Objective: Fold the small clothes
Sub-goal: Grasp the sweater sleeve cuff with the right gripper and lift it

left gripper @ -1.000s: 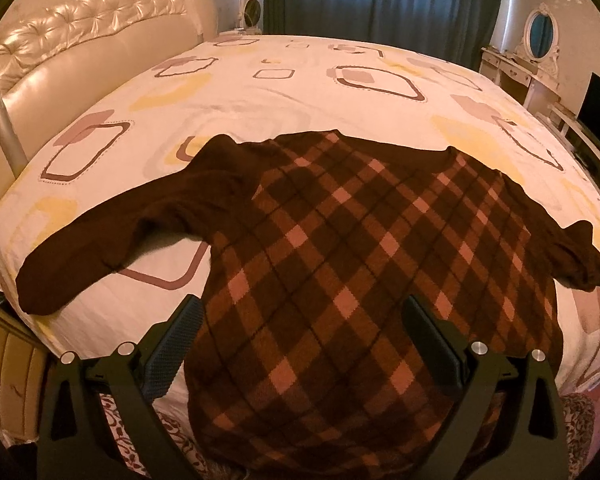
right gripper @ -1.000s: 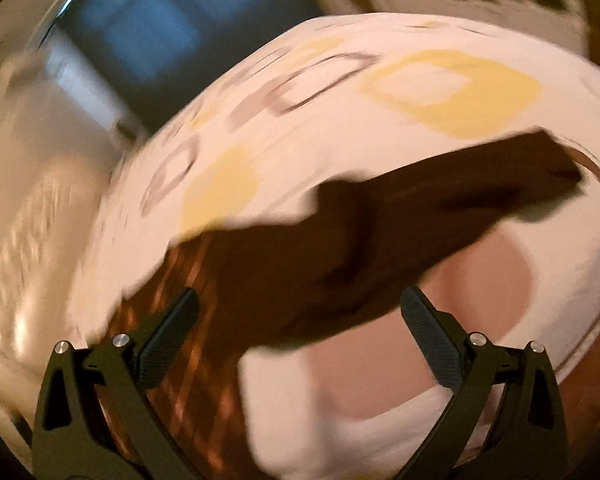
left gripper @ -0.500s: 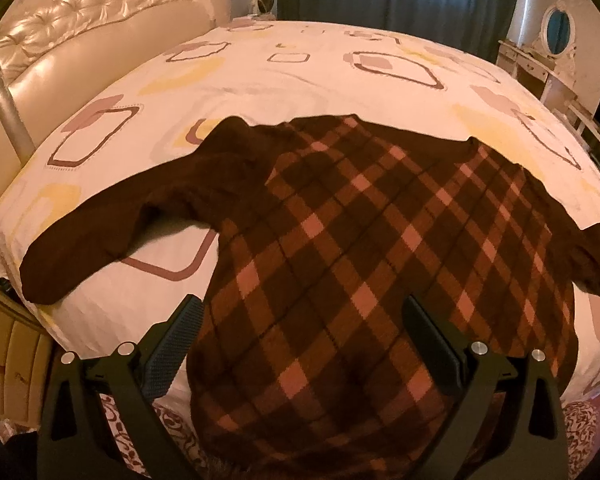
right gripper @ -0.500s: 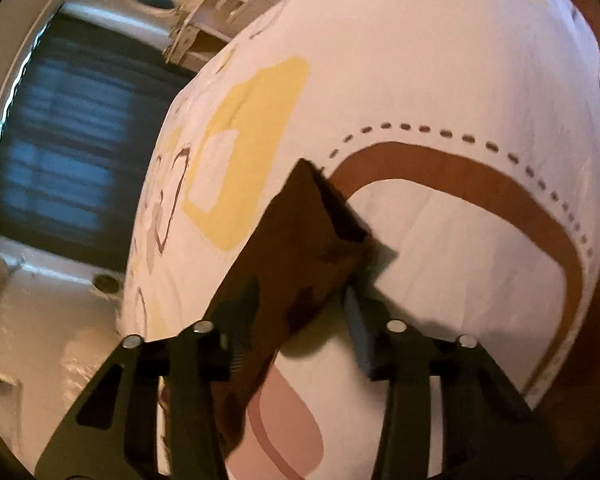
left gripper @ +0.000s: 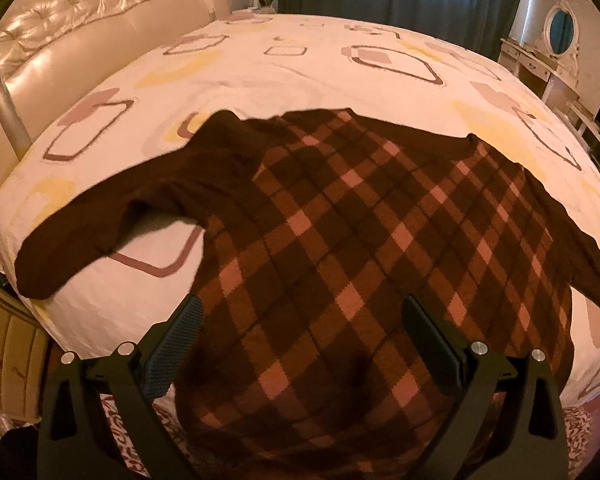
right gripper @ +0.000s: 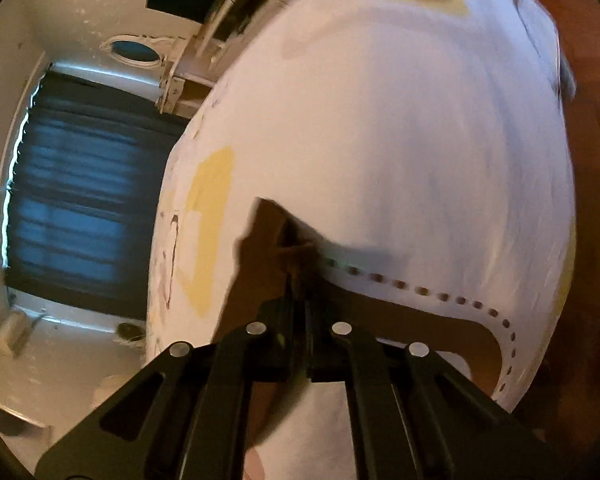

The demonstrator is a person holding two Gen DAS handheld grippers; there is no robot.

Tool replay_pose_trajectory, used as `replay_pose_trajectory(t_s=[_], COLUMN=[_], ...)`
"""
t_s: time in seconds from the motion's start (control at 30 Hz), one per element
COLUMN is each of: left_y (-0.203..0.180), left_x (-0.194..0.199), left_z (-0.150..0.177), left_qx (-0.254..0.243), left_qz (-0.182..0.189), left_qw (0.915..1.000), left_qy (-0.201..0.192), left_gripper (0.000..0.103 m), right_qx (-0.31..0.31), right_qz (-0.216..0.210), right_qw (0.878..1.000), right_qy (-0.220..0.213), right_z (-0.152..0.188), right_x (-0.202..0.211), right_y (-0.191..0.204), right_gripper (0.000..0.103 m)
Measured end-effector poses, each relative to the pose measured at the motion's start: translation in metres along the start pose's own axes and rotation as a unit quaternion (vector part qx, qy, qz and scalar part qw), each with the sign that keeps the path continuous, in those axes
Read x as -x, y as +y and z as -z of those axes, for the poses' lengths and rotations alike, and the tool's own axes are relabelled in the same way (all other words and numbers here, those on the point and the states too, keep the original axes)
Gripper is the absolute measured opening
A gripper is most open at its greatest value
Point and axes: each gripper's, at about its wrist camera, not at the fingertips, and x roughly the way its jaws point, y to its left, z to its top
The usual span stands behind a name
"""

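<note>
Over bed [left gripper: 300, 72], right gripper [right gripper: 298, 280] pinches sweater [left gripper: 360, 260] cuff.

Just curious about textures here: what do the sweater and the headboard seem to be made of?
Sweater: probably knitted wool or acrylic, matte, with a woven-in diamond check and soft drape. Headboard: likely leather or faux leather, glossy cream, with button tufting and bright highlights.

Dim warm light; fisheye warping; right view motion-blurred.
</note>
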Motion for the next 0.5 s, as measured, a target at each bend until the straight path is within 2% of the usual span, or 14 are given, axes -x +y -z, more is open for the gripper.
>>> replay_pose_trajectory(t_s=[0.07,0.13,0.2,0.3,0.37,0.47,0.5], left_y=[-0.001,-0.001,-0.002,0.0,0.002,0.008,0.01], left_x=[-0.002,-0.002,-0.001,0.0,-0.001,-0.005,-0.005], left_z=[0.001,0.0,0.001,0.0,0.001,0.001,0.002], left_qx=[0.005,0.006,0.005,0.005,0.008,0.016,0.015], left_qz=[0.007,0.012,0.014,0.016,0.013,0.02,0.022], left_qw=[0.9999,0.9999,0.9999,0.9999,0.9999,0.9996,0.9995], left_qy=[0.009,0.009,0.004,0.001,0.005,0.015,0.018], left_gripper=[0.099,0.099,0.099,0.099,0.099,0.099,0.099], right_qx=[-0.01,-0.021,-0.024,-0.03,-0.019,0.012,0.021], right_qz=[-0.021,-0.041,-0.057,-0.066,-0.056,-0.036,-0.03], right_qw=[1.0,0.999,0.998,0.997,0.998,0.999,0.999], right_qy=[0.005,0.007,0.007,0.011,0.016,0.036,0.038], right_z=[0.0,-0.003,-0.005,-0.007,-0.003,-0.001,-0.004], right_x=[0.001,0.003,0.006,0.007,0.004,0.0,0.0], right_y=[-0.004,-0.006,-0.009,-0.008,-0.001,0.011,0.016], right_gripper=[0.005,0.013,0.029,0.033,0.031,0.006,0.005])
